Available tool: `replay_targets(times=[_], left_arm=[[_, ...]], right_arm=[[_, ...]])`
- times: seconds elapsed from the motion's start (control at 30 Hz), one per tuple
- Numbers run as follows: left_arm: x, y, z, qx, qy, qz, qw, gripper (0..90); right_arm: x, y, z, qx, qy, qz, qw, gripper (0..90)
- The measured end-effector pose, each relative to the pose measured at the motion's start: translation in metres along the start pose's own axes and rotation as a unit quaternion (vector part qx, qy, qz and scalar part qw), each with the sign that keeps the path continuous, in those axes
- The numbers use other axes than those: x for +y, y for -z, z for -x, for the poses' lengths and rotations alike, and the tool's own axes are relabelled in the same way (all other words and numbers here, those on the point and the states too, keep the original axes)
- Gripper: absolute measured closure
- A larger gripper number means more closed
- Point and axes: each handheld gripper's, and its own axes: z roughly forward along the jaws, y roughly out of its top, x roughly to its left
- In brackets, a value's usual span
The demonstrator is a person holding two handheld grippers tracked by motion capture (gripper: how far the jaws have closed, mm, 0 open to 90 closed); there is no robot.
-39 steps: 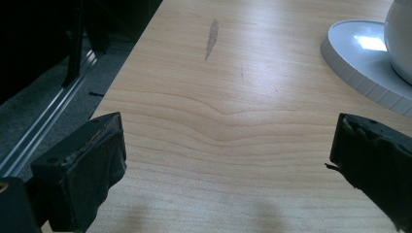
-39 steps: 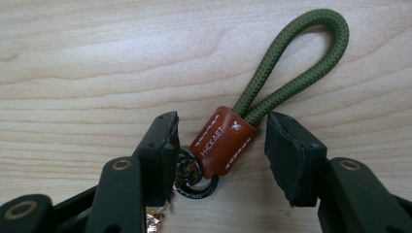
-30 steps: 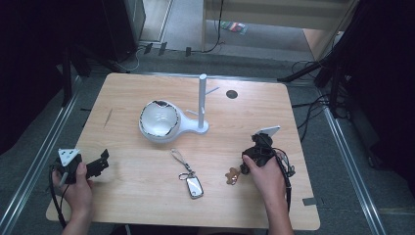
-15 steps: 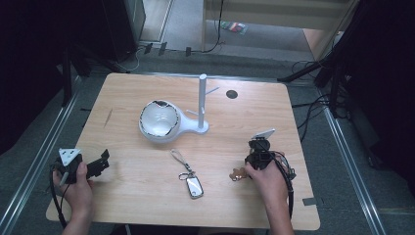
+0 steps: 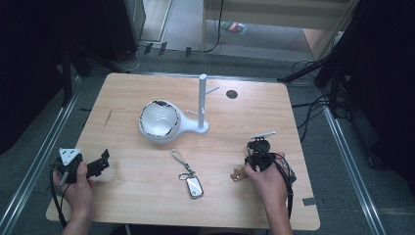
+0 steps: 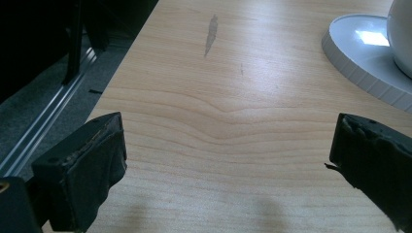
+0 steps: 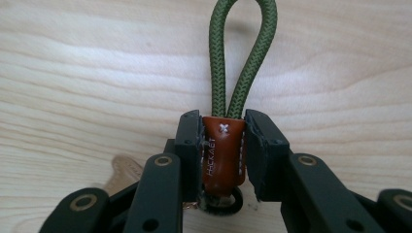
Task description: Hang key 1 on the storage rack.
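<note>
brown leather tag (image 7: 222,153), green cord loop (image 7: 243,53)

A lab-like recording bay: lone wooden table (image 5: 147,196), floor rails (image 5: 44,147), trailing cables (image 5: 313,105), dark surrounds.

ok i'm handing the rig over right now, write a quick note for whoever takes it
Right gripper: jaws have just been closing and now clamp the brown leather tab of a keychain with a green cord loop, low on the table near its right front.
Left gripper: open, holding nothing, resting at the left front of the wooden table.
Car key fob with its strap lies at centre front, untouched.
White stand with pegs and a bowl-shaped tray stands mid-table, nothing hanging on it.
Done: keychain gripped. Left: probably lift it and hang it on a peg.
</note>
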Motion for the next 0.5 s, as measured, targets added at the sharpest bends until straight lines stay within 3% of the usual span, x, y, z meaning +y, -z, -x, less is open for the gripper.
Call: replay_targets(times=[0.13, 0.37, 0.47, 0.5], left_arm=[[0.0, 0.0, 0.0, -0.001, 0.001, -0.001, 1.0, 0.1], [0.0, 0.0, 0.0, 0.0, 0.002, -0.003, 1.0, 0.1], [0.0, 0.0, 0.0, 0.0, 0.001, -0.003, 1.0, 0.1], [0.0, 0.0, 0.0, 0.0, 0.001, -0.002, 1.0, 0.1]], right_arm=[[0.0, 0.012, -0.001, -0.001, 0.002, 0.043, 0.9991, 70.3], [-0.001, 0.024, -0.004, -0.001, 0.005, 0.093, 0.9956, 70.4], [-0.002, 0.03, -0.006, -0.002, 0.007, 0.119, 0.9928, 70.5], [-0.002, 0.035, -0.007, -0.003, 0.011, 0.138, 0.9903, 70.5]])
